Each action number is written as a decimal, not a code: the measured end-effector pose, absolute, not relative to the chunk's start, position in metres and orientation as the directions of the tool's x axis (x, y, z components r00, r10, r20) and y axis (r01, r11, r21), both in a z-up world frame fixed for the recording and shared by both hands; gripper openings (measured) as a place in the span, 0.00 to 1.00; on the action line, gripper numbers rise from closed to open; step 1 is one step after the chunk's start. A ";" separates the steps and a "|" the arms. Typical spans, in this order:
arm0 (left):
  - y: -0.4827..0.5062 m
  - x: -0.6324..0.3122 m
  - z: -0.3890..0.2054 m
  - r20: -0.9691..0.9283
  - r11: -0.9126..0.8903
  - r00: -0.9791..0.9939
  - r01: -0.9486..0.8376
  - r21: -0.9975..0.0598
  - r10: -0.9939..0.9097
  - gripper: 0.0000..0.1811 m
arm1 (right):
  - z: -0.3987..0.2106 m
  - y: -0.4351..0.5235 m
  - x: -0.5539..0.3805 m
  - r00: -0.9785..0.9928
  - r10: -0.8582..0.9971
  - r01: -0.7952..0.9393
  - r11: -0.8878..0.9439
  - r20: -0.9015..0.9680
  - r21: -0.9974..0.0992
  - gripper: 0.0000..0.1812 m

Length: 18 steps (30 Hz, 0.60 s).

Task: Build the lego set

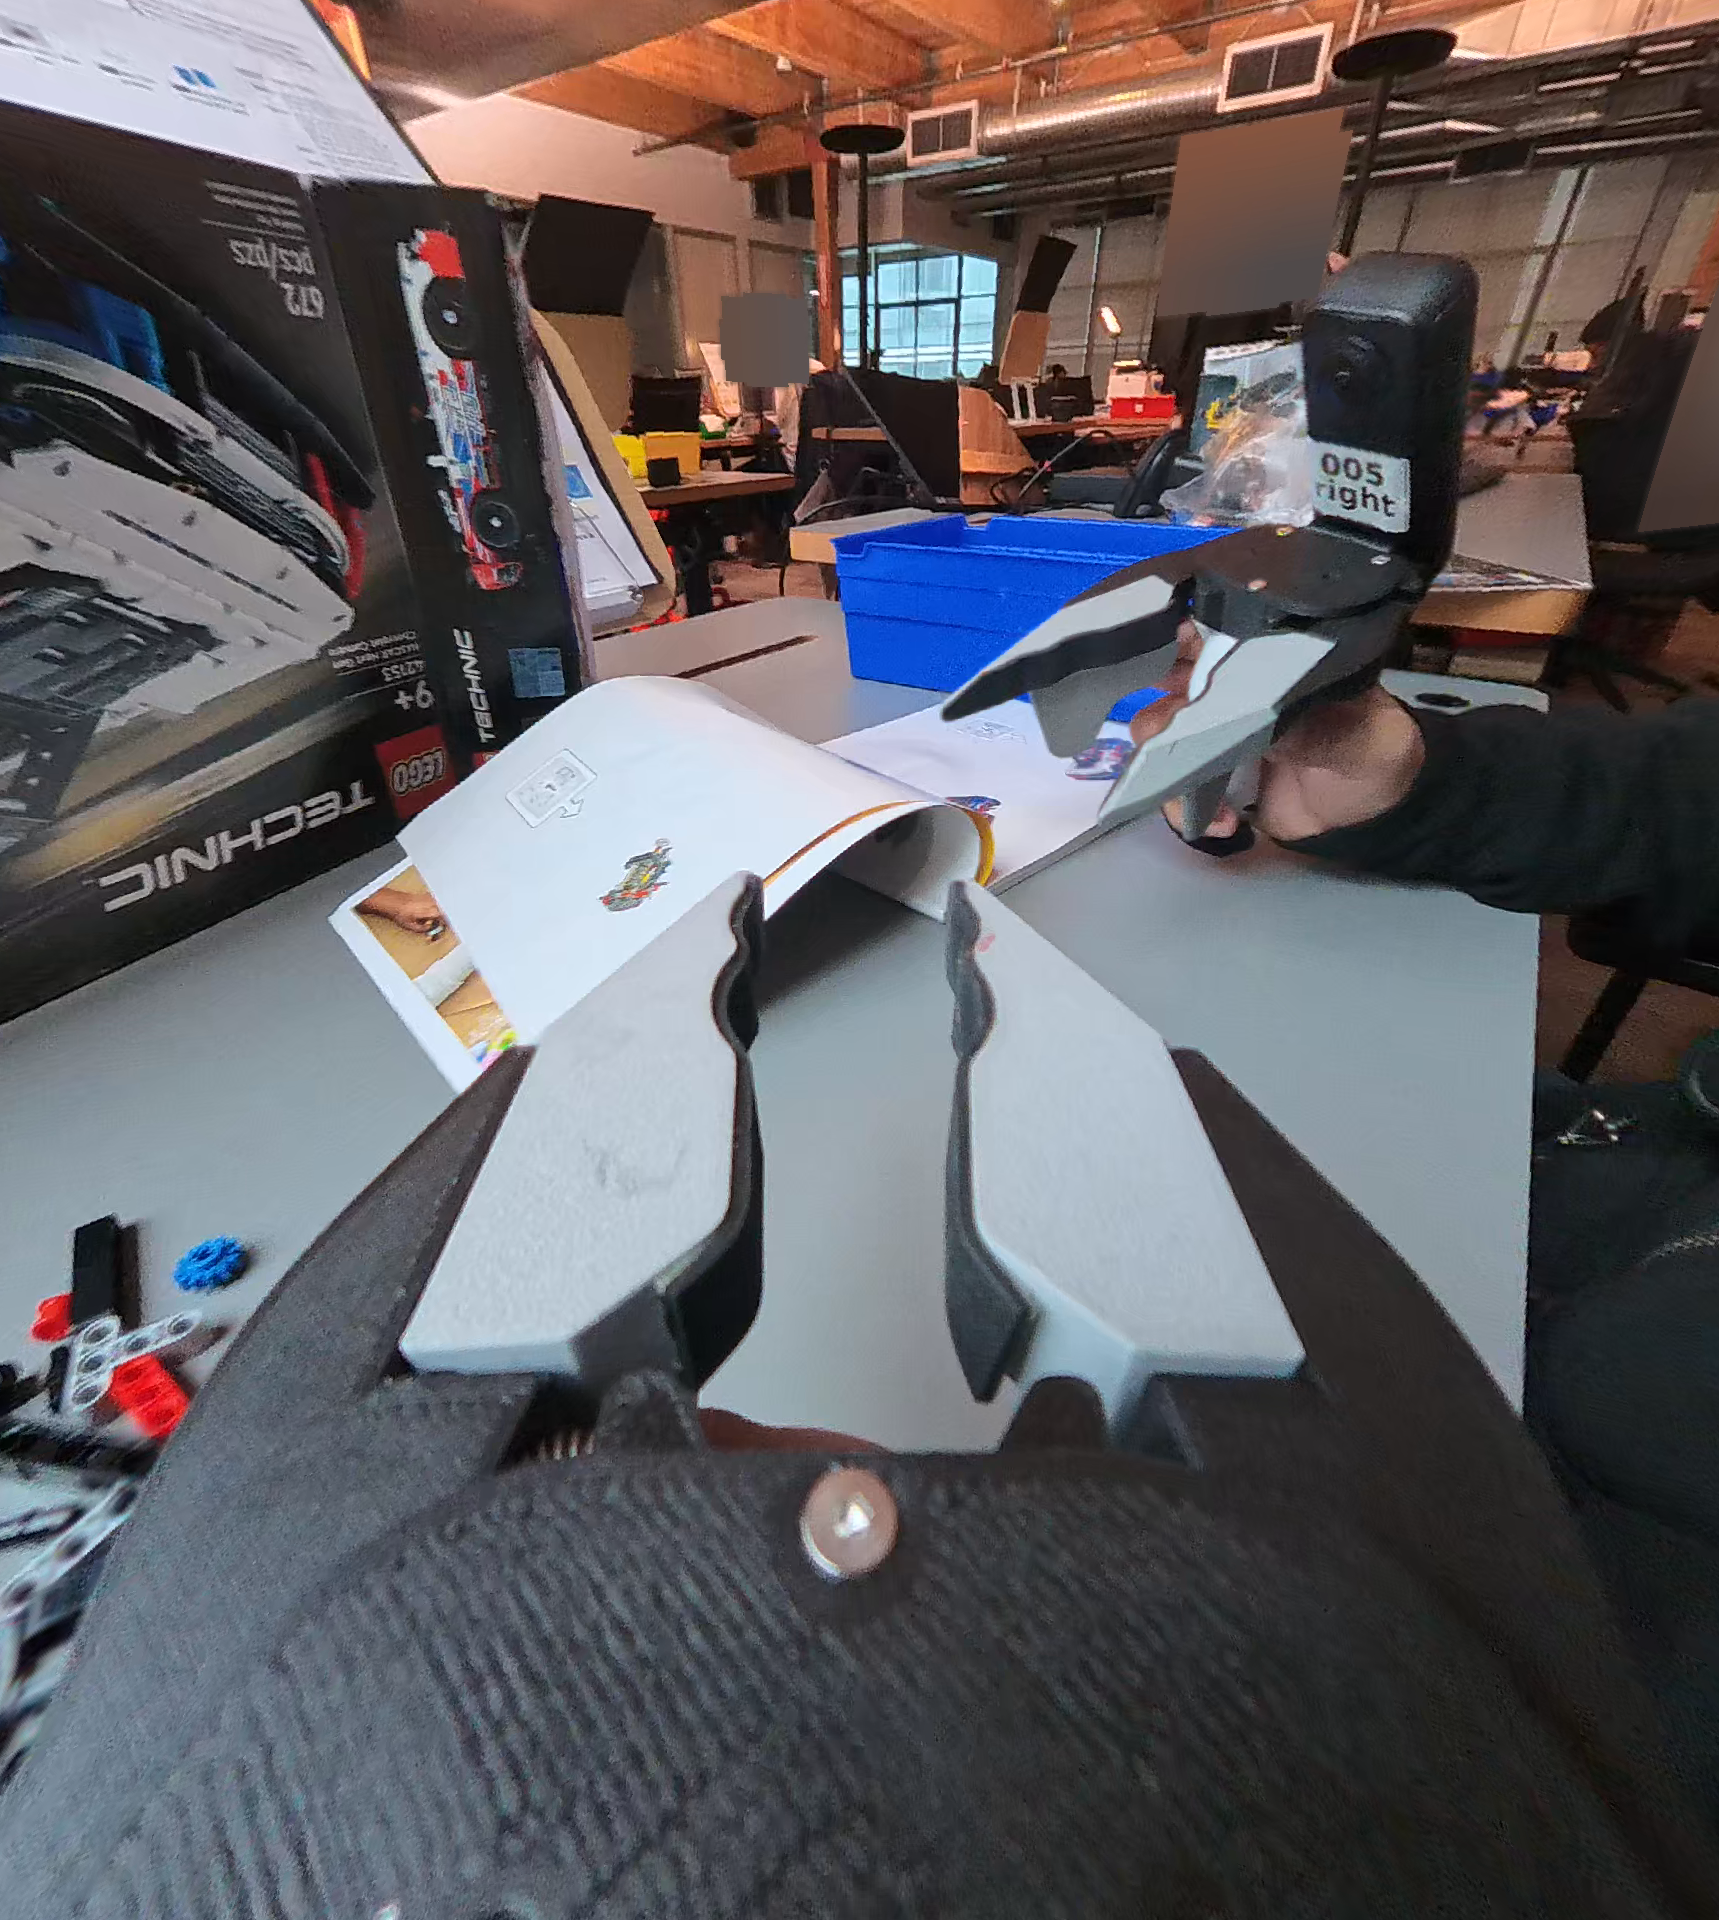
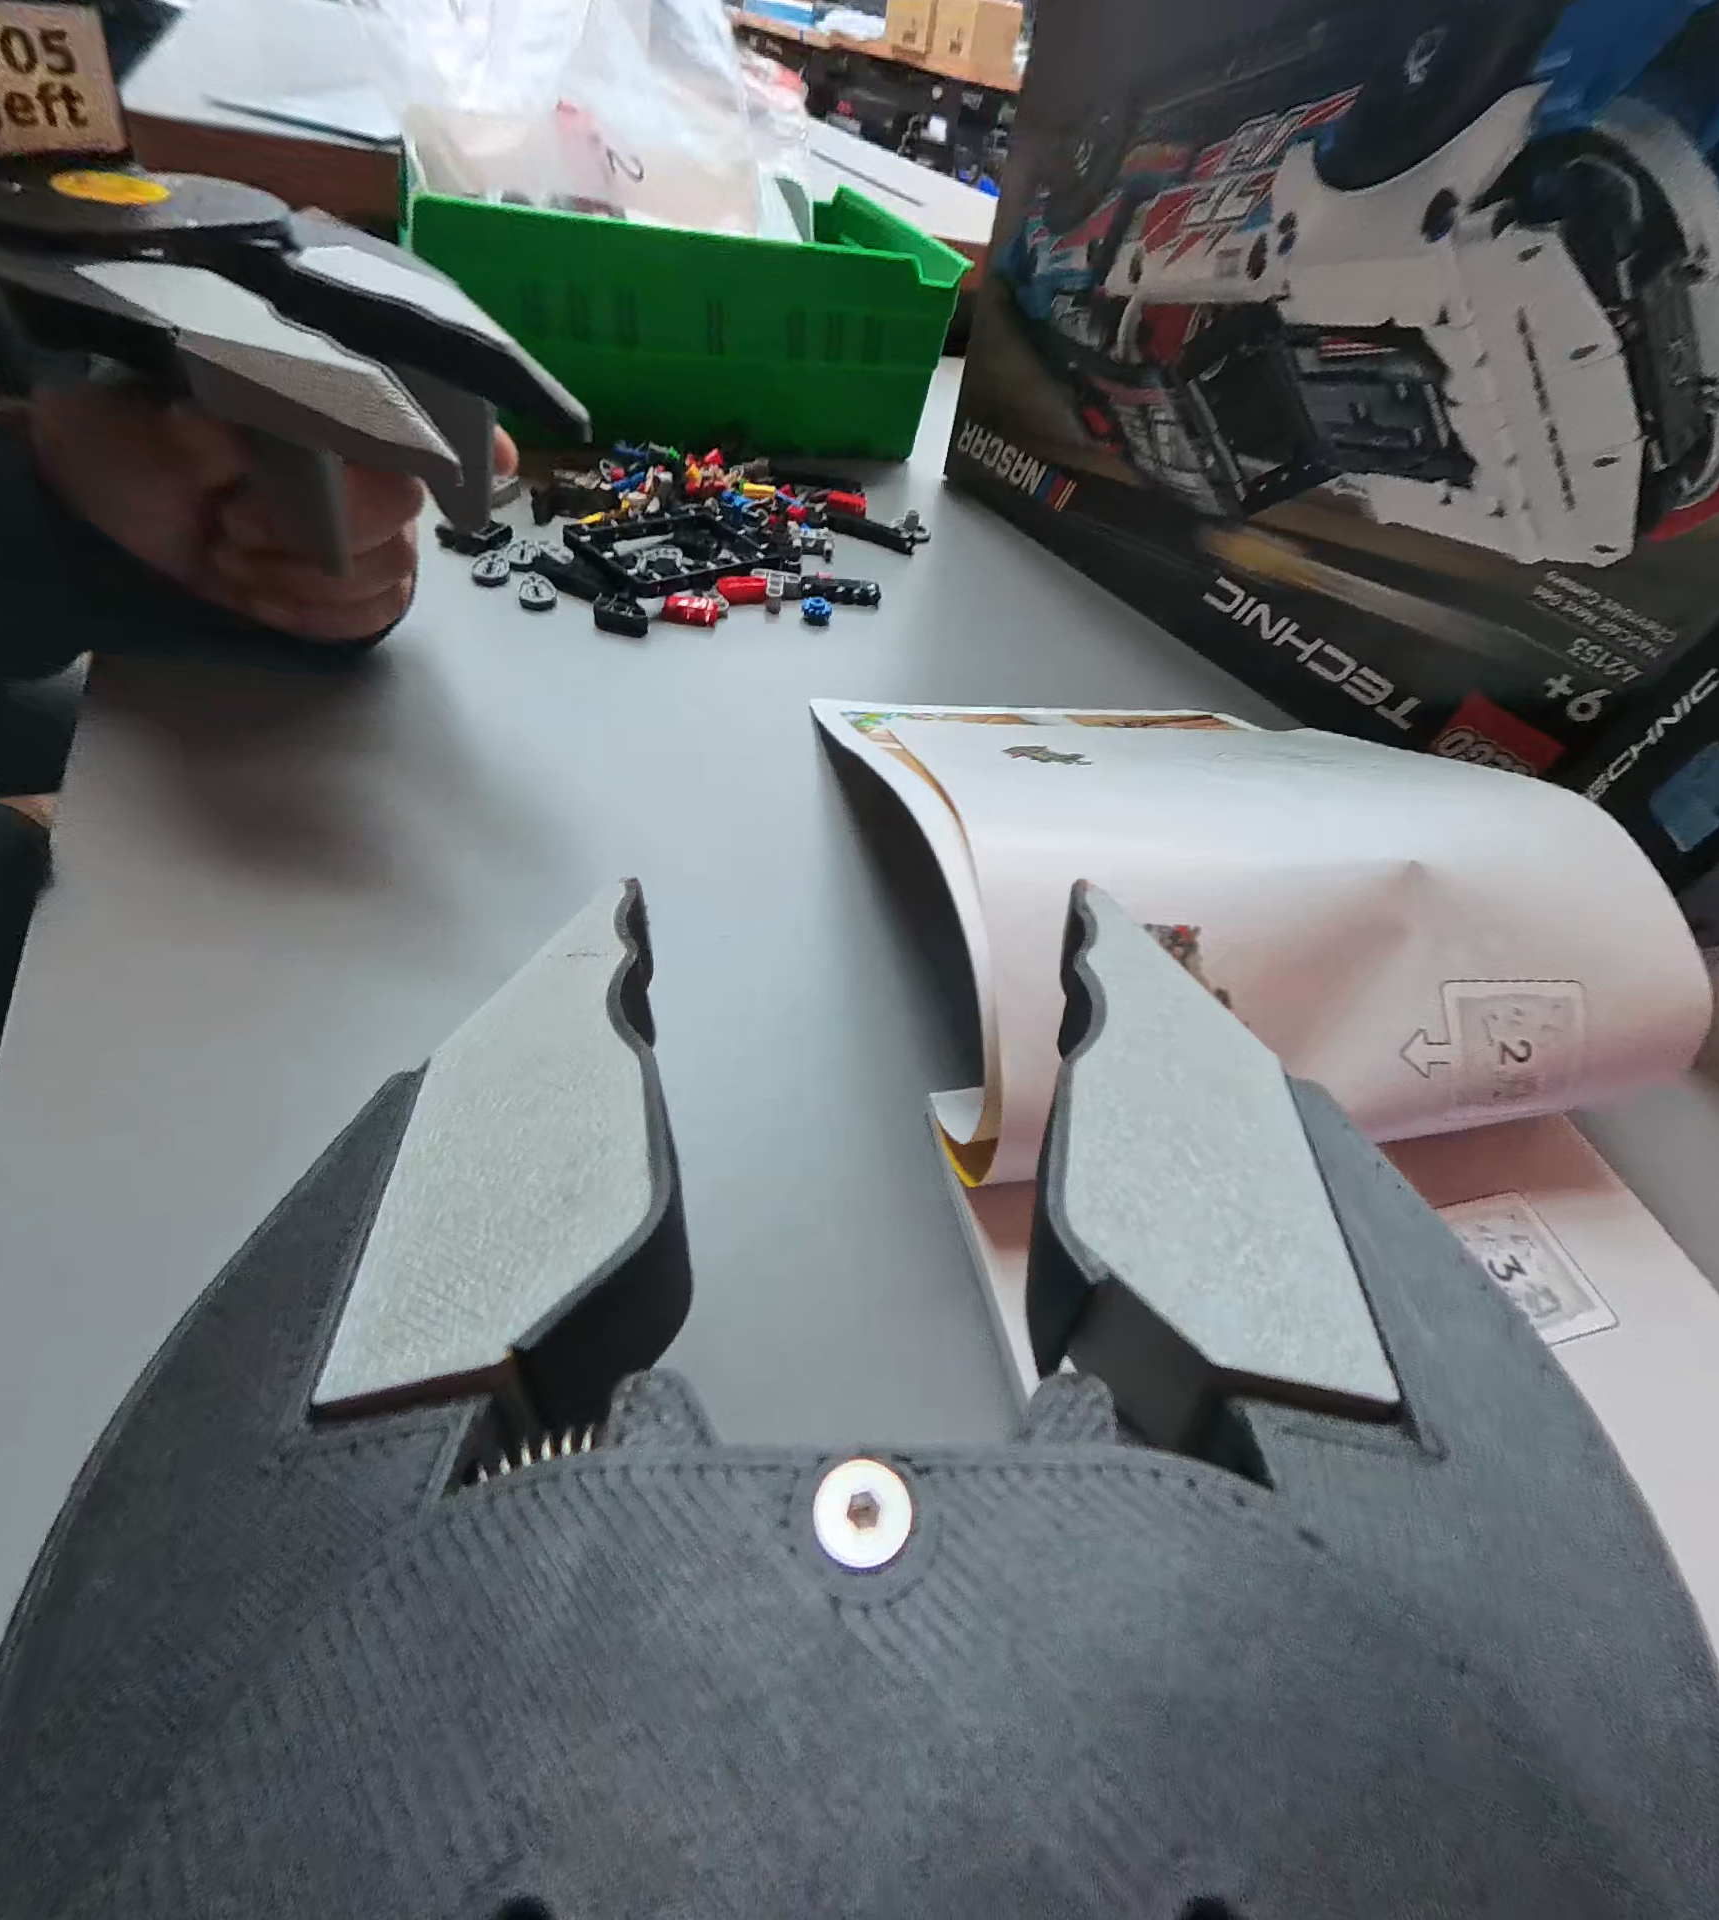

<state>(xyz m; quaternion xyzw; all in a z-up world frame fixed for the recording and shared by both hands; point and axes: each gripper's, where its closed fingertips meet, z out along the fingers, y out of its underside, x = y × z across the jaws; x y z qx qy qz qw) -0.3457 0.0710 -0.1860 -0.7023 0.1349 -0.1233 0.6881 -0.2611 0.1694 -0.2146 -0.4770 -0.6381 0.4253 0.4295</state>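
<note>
1. Lego pieces (image 2: 699, 535) lie in a loose heap on the grey table (image 2: 419, 831), just in front of the green bin (image 2: 689, 322) and to the left of the set's box (image 2: 1406, 343). Nothing looks assembled yet, so I'd judge the build is only starting.
2. The left gripper (image 1: 855, 904) is the nearer one: the heap sits low on its left side, well off its fingers' line. Its fingers are spread, nothing between them.
3. The right gripper (image 2: 855, 904) hovers over bare table, fingers also spread and empty, with the heap straight ahead but well apart.
4. The instruction booklet (image 2: 1302, 894) lies open between both grippers, one glossy page curled up in an arch, its spine running away from the right gripper toward the box.
5. The pieces are small, hard plastic: black beams, a black open frame, red and blue connectors, a blue toothed gear (image 1: 209, 1262). A blue bin (image 1: 969, 603) stands behind the booklet.
</note>
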 end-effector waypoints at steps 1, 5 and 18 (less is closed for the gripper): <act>0.075 -0.340 -0.187 -0.012 -0.022 0.928 -0.022 -1.000 -0.372 0.18 | -0.217 0.167 -0.262 -0.185 0.972 0.250 0.189 0.145 -0.949 0.43; 0.080 -0.320 -0.189 -0.020 -0.031 0.899 -0.038 -0.999 -0.438 0.19 | -0.220 0.171 -0.264 -0.182 0.975 0.262 0.170 0.125 -0.950 0.40; 0.075 -0.327 -0.178 0.065 0.014 0.912 0.077 -0.997 -0.404 0.15 | -0.269 0.214 -0.286 -0.108 0.977 0.518 0.214 0.185 -0.828 0.35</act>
